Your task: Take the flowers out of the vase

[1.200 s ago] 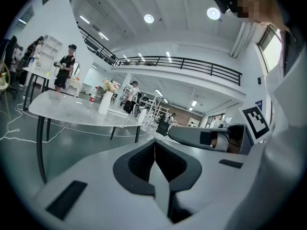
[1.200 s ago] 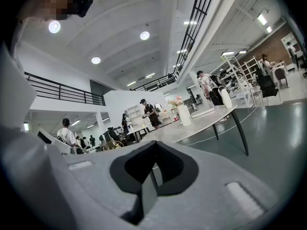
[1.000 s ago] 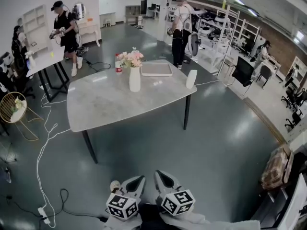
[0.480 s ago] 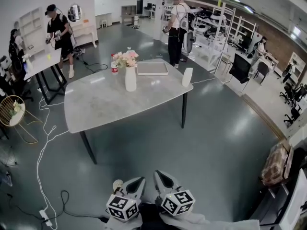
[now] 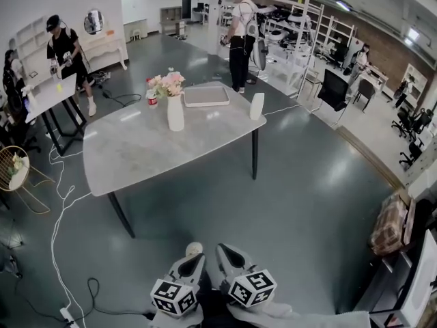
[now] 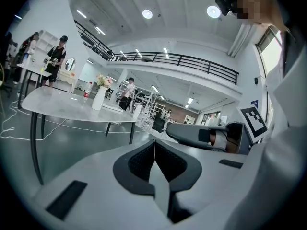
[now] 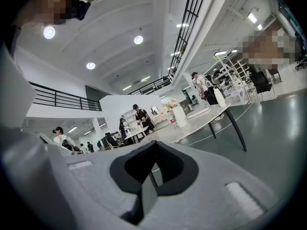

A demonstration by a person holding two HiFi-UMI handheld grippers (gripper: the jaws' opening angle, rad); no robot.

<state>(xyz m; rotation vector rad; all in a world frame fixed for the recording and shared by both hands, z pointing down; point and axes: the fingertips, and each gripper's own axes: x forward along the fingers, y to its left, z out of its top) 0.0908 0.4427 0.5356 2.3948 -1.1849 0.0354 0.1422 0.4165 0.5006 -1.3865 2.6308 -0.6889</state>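
hanging far from the vase (image 5: 175, 113), left tongs (image 5: 194, 258) and right tongs (image 5: 229, 251) are pressed together, empty.

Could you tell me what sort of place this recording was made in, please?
Most likely a large open lab or workshop hall: white shelving racks along one side, a black office chair nearby, and a mezzanine railing overhead.

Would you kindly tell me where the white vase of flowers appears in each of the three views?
Head view: vase upper centre-left, standing on the table.
Left gripper view: vase upper left, small and distant.
Right gripper view: vase just right of centre, distant.
Shared landmark: the table it stands on.
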